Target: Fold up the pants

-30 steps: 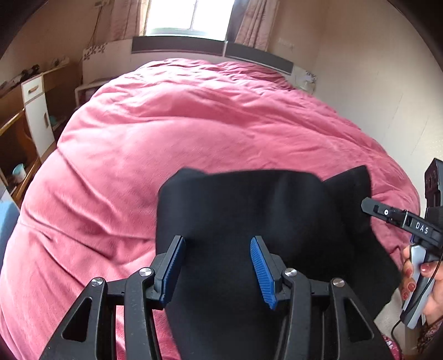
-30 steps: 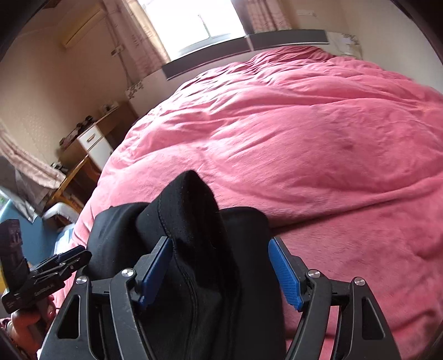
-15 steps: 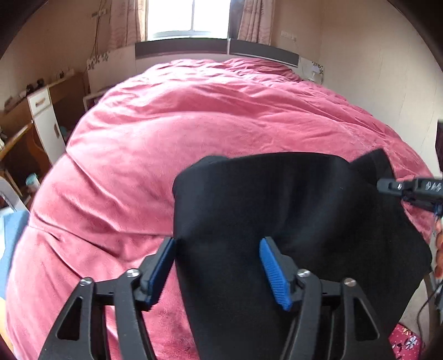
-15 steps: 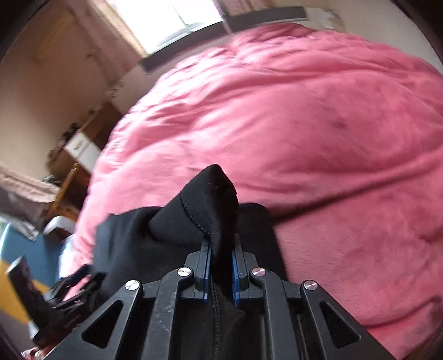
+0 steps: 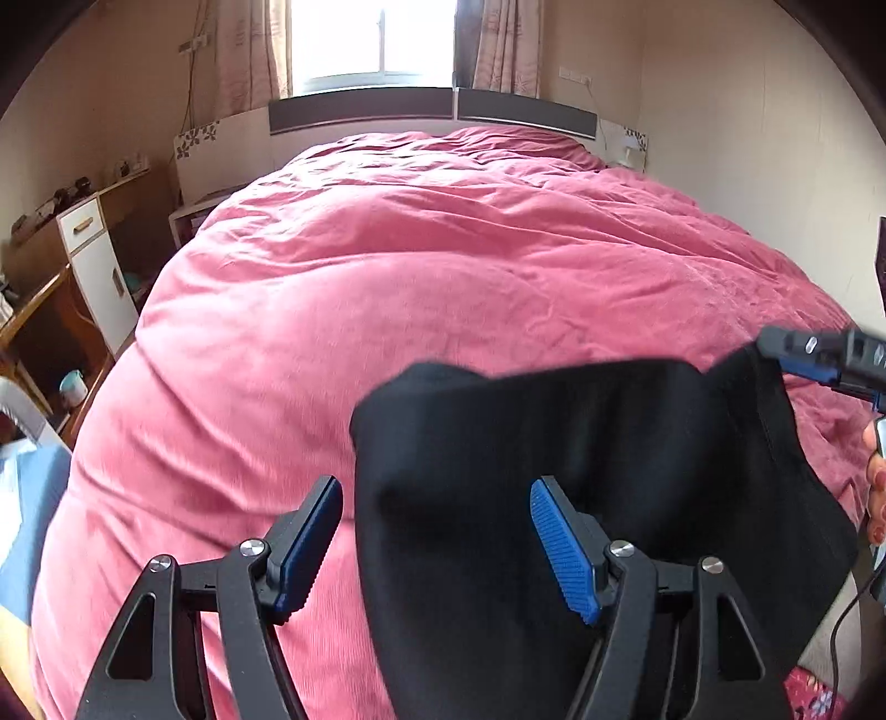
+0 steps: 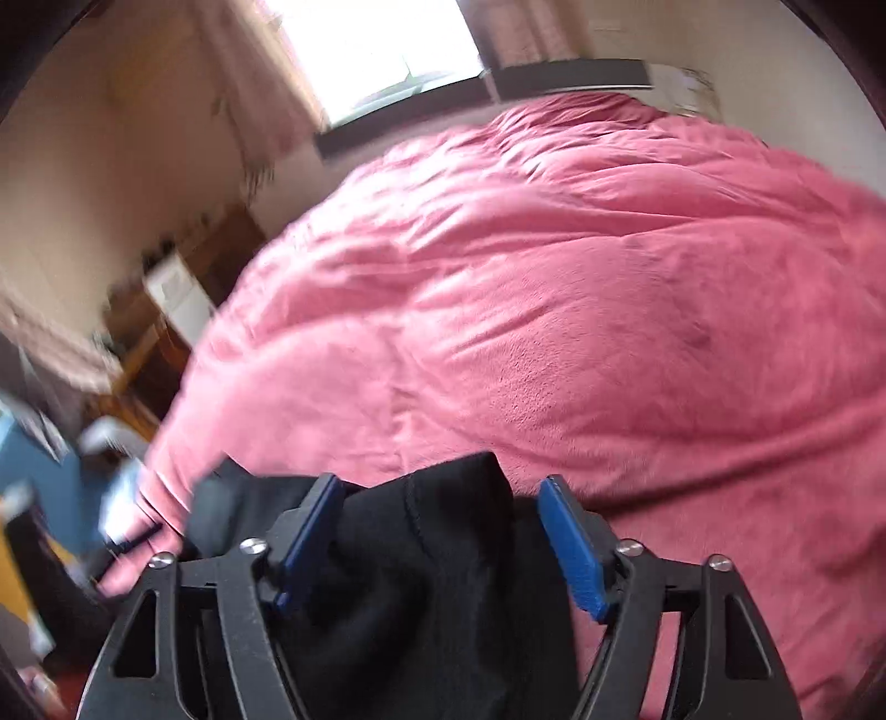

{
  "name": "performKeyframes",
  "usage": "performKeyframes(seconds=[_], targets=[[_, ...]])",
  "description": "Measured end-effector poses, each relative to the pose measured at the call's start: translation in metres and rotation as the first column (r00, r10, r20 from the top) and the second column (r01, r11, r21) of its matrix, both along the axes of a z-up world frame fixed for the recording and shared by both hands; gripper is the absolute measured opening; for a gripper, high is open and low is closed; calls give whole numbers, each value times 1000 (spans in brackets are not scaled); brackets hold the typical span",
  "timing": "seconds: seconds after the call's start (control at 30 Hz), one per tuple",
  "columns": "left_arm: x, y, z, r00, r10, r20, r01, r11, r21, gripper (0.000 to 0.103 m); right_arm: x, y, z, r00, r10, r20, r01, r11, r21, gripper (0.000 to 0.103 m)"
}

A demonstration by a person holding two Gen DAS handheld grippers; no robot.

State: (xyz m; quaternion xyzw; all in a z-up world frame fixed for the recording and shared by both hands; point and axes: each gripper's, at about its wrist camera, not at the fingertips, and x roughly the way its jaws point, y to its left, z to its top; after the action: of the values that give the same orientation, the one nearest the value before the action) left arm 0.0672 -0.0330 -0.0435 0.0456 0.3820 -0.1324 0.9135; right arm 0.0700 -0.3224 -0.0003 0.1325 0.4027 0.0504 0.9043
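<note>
on the near edge of the pink quilted bed (image 5: 443,266), the black cloth pants (image 5: 554,443) lie between both opening, empty tools, left tool (image 5: 437,543) at their left edge, right tool (image 6: 443,531) astride a raised fold.

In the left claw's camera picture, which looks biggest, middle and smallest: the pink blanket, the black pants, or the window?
1. Pink blanket: fills most of the picture.
2. Black pants: nearer the camera, so they look bigger than they are.
3. Window: smallest, far away.
</note>
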Motion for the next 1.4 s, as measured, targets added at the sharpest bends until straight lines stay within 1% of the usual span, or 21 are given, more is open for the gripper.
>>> performKeyframes(seconds=[0.07, 0.1, 0.13, 0.17, 0.2, 0.27, 0.37, 0.43, 0.5, 0.57, 0.63, 0.73, 0.87, 0.9, 0.97, 1.0, 1.03, 1.1, 1.17, 1.3, 1.4], targets=[[16, -4, -2, 999, 11, -33, -11, 1000, 2, 72, 12, 3, -8, 999, 20, -49, -22, 999, -31, 49], [22, -5, -5, 999, 21, -45, -21, 1000, 0, 72, 15, 1, -11, 997, 21, -72, -23, 999, -29, 36], [28, -7, -8, 998, 32, -58, -32, 999, 2, 72, 17, 0, -13, 996, 18, -83, -20, 999, -34, 29], [34, -7, -12, 996, 39, -76, -38, 999, 7, 72, 19, 3, -13, 997, 20, -71, -24, 998, -52, 24], [37, -8, -17, 995, 47, -89, -46, 999, 9, 72, 17, 2, -11, 998, 13, -60, -17, 997, -73, 11], [40, -7, -24, 994, 66, -87, -65, 998, 15, 73, 17, -11, -9, 998, -58, -36, 56, 997, -59, 8], [43, -7, -36, 994, 68, -91, -67, 998, 8, 74, 18, -36, -29, 982, -174, -79, 173, 985, -13, 0], [43, -6, -43, 993, 88, -83, -85, 996, 31, 79, 21, -46, -51, 966, -214, -146, 211, 977, -42, 0], [42, 2, -42, 993, 78, -86, -79, 997, -9, 79, 15, -58, -65, 955, -231, -187, 237, 971, 12, 0], [41, 17, -37, 992, 95, -88, -102, 992, -80, 79, -2, -71, -57, 954, -261, -146, 273, 959, 72, 1], [34, 37, -31, 986, 147, -82, -159, 975, -155, 79, -20, -73, -38, 958, -275, -84, 279, 960, 38, 1], [18, 67, -23, 967, 248, -67, -256, 936, -241, 77, -44, -60, -8, 971, -237, 16, 238, 971, -36, 1], [-4, 80, -16, 979, 188, -73, -202, 929, -310, 77, -59, -24, 17, 992, -112, 58, 112, 994, -2, 2], [-12, 78, -15, 986, 156, -61, -167, 932, -322, 77, -59, -12, 18, 995, -79, 61, 79, 997, 3, 5], [-23, 68, -11, 996, 84, -32, -90, 945, -314, 77, -59, 17, 15, 998, -4, 55, 3, 1000, 10, 22], [-29, 61, -10, 998, 54, -21, -58, 955, -291, 77, -56, 29, 12, 999, 32, 43, -33, 999, 21, 40], [-33, 55, -9, 999, 28, -16, -32, 963, -268, 77, -57, 41, 9, 997, 72, 34, -73, 996, 41, 47], [-40, 45, -11, 1000, -13, -19, 8, 972, -234, 77, -57, 59, 1, 994, 111, 18, -112, 993, 31, 47], [-43, 42, -16, 999, -20, -39, 12, 980, -200, 77, -59, 72, -8, 989, 149, -24, -149, 989, -23, 46], [-46, 41, -25, 996, -30, -85, 12, 978, -209, 77, -62, 66, -25, 986, 124, -112, -136, 985, -107, 46], [-50, 41, -28, 994, -32, -101, 10, 977, -213, 77, -61, 52, -39, 981, 73, -179, -101, 983, -151, 24]])
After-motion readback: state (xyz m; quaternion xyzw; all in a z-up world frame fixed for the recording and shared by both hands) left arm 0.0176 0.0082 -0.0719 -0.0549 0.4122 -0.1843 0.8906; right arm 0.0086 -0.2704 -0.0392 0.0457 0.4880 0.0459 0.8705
